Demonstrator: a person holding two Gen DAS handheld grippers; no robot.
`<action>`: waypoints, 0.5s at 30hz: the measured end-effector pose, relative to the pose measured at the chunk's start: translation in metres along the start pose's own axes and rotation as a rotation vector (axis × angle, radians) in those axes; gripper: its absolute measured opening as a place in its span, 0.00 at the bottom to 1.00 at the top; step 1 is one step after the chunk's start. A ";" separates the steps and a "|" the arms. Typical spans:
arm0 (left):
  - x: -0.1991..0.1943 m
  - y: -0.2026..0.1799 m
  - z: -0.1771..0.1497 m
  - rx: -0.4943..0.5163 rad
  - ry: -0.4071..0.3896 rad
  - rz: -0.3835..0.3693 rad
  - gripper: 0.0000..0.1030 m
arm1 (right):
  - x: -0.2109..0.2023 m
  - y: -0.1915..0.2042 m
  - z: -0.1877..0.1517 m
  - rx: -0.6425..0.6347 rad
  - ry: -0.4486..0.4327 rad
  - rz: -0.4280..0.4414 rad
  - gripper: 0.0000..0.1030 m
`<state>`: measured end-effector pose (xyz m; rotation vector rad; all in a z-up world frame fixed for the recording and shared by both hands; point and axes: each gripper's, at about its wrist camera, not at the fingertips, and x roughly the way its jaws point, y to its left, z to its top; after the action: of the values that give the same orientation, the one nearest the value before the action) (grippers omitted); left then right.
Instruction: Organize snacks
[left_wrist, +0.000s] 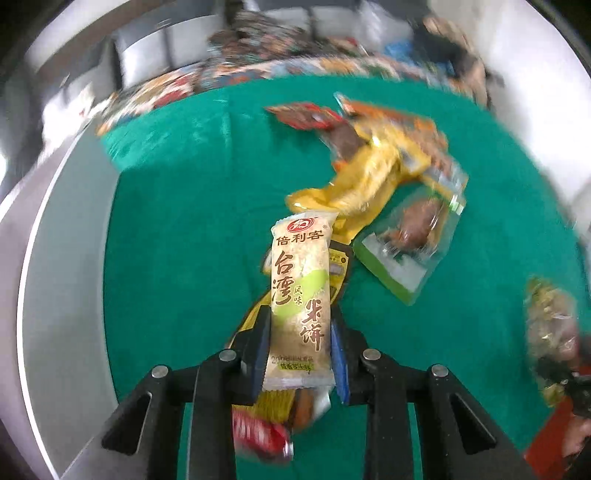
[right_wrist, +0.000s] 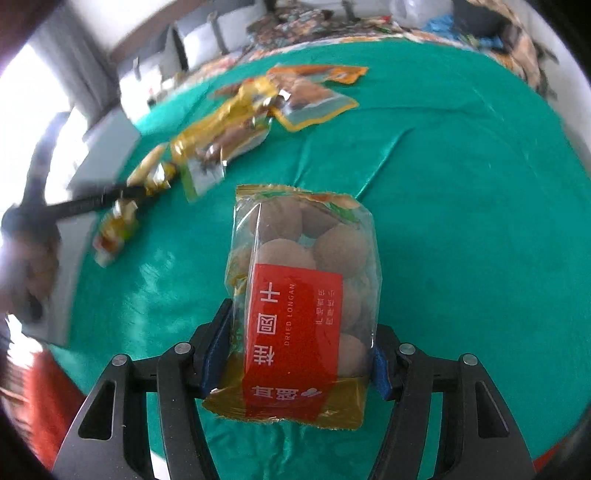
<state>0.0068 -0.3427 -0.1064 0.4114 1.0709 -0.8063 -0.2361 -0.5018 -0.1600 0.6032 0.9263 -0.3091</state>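
My left gripper (left_wrist: 300, 321) is shut on a cream rice cracker packet (left_wrist: 300, 295) with brown Chinese lettering, held above the green cloth (left_wrist: 177, 229). My right gripper (right_wrist: 301, 325) is shut on a clear bag of dried longan (right_wrist: 303, 295) with a red label, also held above the cloth. A pile of snack packets lies on the cloth: a yellow wrapper (left_wrist: 369, 173), a green-edged clear packet (left_wrist: 410, 243), a red-orange packet (left_wrist: 306, 116). The same pile shows in the right wrist view (right_wrist: 251, 122).
More small packets (left_wrist: 266, 417) lie under the left gripper. A grey box (right_wrist: 99, 158) stands at the cloth's left edge. The left gripper and hand show at far left (right_wrist: 44, 221). A patterned cloth with clutter (left_wrist: 258, 70) lies beyond the far edge.
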 end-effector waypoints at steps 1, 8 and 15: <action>-0.011 0.007 -0.006 -0.043 -0.015 -0.033 0.28 | -0.004 -0.005 0.000 0.040 -0.012 0.051 0.62; -0.131 0.065 -0.040 -0.230 -0.185 -0.176 0.28 | -0.016 0.031 0.010 -0.001 -0.015 0.098 0.62; -0.204 0.194 -0.086 -0.409 -0.237 0.105 0.28 | -0.026 0.205 0.060 -0.283 -0.028 0.313 0.62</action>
<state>0.0514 -0.0825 0.0235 0.0233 0.9533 -0.5099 -0.1095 -0.3754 -0.0396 0.4713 0.8154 0.0939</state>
